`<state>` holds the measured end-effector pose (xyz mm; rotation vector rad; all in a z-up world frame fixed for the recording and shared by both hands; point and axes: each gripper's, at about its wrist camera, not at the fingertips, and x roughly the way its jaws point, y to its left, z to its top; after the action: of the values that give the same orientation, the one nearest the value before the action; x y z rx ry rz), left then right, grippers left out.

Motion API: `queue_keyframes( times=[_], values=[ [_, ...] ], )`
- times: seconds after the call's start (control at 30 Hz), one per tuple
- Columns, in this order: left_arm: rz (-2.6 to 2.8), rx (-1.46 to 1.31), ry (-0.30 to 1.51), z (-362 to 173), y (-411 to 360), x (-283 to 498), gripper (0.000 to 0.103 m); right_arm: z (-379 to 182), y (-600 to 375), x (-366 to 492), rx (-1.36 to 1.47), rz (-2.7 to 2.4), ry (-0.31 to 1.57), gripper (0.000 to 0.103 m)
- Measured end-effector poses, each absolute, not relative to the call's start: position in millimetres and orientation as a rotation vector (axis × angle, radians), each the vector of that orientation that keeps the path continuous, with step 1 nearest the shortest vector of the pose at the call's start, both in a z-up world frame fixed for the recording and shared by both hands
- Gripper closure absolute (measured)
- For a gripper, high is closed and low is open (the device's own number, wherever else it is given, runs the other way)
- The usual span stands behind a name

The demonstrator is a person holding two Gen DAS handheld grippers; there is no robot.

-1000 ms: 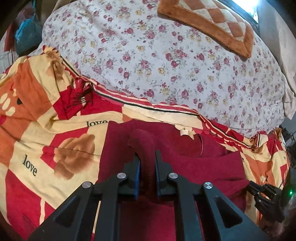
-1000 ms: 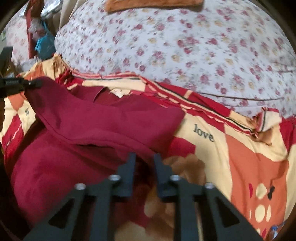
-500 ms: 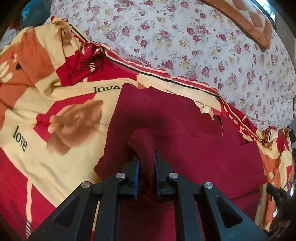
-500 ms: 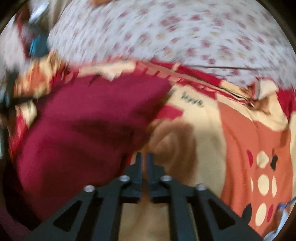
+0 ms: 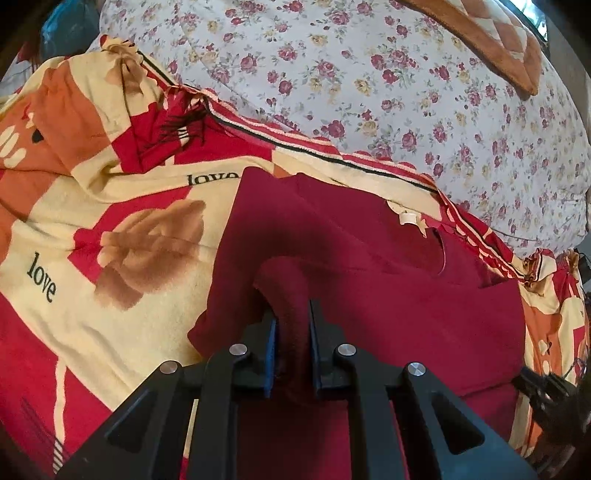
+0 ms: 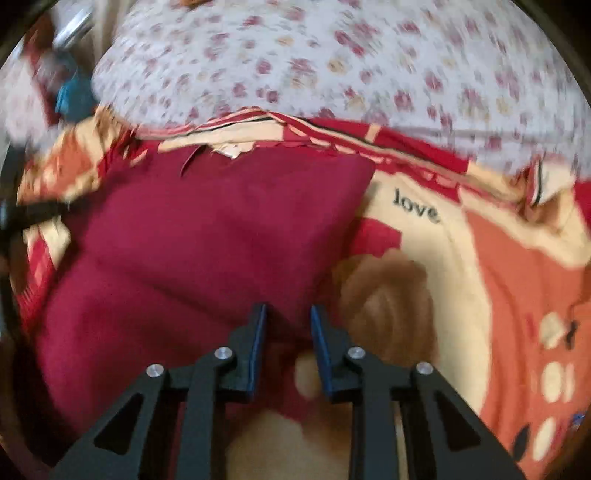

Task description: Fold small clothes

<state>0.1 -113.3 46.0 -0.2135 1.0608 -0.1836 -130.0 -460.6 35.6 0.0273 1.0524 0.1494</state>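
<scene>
A small dark red shirt [image 5: 388, 302] with a cream neck label [image 5: 406, 218] lies spread on a red, orange and cream blanket [image 5: 122, 332]. My left gripper [image 5: 291, 314] is shut on a raised fold of the shirt near its left side. The blurred right wrist view shows the same shirt [image 6: 207, 236] folded flat. My right gripper [image 6: 288, 314] hovers at the shirt's lower right corner, its jaws apart and closing. Red cloth shows in the gap, but the pads do not press it. Each gripper appears at the edge of the other's view: the right gripper [image 5: 543, 387] and the left gripper [image 6: 33, 214].
A white quilt with small red flowers [image 5: 406, 92] rises behind the blanket. An orange checked cushion [image 5: 491, 33] lies on it at the top right. Something blue [image 5: 70, 26] sits at the far left, off the bed. The blanket stretches out on both sides of the shirt.
The left gripper sank with its fold, and the shirt now lies lower. The right gripper let go of the shirt's edge, swung off it, then came back with its jaws apart.
</scene>
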Motion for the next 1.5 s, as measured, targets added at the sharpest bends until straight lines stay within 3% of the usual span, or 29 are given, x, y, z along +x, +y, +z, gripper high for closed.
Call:
queue_keyframes(
  times=[0.1, 0.17, 0.23, 0.3, 0.43, 0.47, 0.5, 0.53, 0.6, 0.8, 0.9, 0.93, 1.07, 1.27, 1.5],
  values=[
    [-0.178, -0.214, 1.058, 45.3, -115.3, -0.2, 0.103, 48.1, -476.9, -130.8, 0.116, 0.132, 1.004, 0.076],
    [-0.177, -0.212, 1.056, 46.1, -115.9, -0.6, 0.103, 57.4, -492.2, -124.5, 0.206, 0.103, 0.958, 0.068],
    [-0.176, -0.212, 1.057, 47.1, -116.2, -0.3, 0.103, 61.6, -507.3, -110.8, 0.340, 0.109, 0.922, 0.044],
    [-0.176, -0.211, 1.056, 46.5, -116.1, -0.6, 0.103, 53.7, -513.9, -88.7, 0.403, 0.092, 0.933, 0.031],
    [-0.177, -0.210, 1.047, 51.6, -119.8, -1.0, 0.103, 28.3, -509.9, -52.3, 0.422, 0.092, 0.992, 0.035],
    [-0.183, -0.208, 1.039, 54.0, -121.1, -1.1, 0.103, 25.6, -507.6, -47.8, 0.407, 0.098, 1.000, 0.043],
    [-0.191, -0.208, 1.027, 57.1, -121.9, -2.0, 0.103, 25.4, -504.1, -45.3, 0.366, 0.089, 1.000, 0.080],
    [-0.201, -0.207, 1.016, 59.5, -122.7, -2.6, 0.103, 29.1, -503.3, -47.6, 0.338, 0.073, 0.979, 0.090],
    [-0.224, -0.205, 1.011, 59.8, -125.4, -2.0, 0.103, 40.8, -505.6, -57.4, 0.291, 0.037, 0.921, 0.094],
    [-0.200, -0.160, 1.078, 32.9, -135.9, 8.5, 0.103, 23.9, -515.9, -55.1, 0.281, -0.028, 0.986, 0.092],
    [-0.190, -0.171, 1.070, 40.2, -128.6, 5.4, 0.098, 39.3, -518.1, -67.1, 0.265, -0.072, 0.946, 0.069],
    [-0.178, -0.168, 1.062, 44.7, -126.0, 4.3, 0.094, 48.3, -515.8, -73.8, 0.239, -0.092, 0.923, 0.065],
    [-0.127, -0.159, 0.993, 63.5, -119.5, -0.9, 0.093, 65.6, -491.3, -95.9, 0.157, 0.007, 0.896, 0.065],
    [-0.158, -0.128, 1.005, 57.3, -132.7, -8.2, 0.093, 29.8, -460.0, -107.9, 0.012, 0.007, 0.997, 0.065],
    [-0.134, -0.099, 1.039, 37.2, -135.5, -10.3, 0.093, 58.3, -472.4, -105.3, 0.149, 0.015, 0.938, 0.065]
  ],
)
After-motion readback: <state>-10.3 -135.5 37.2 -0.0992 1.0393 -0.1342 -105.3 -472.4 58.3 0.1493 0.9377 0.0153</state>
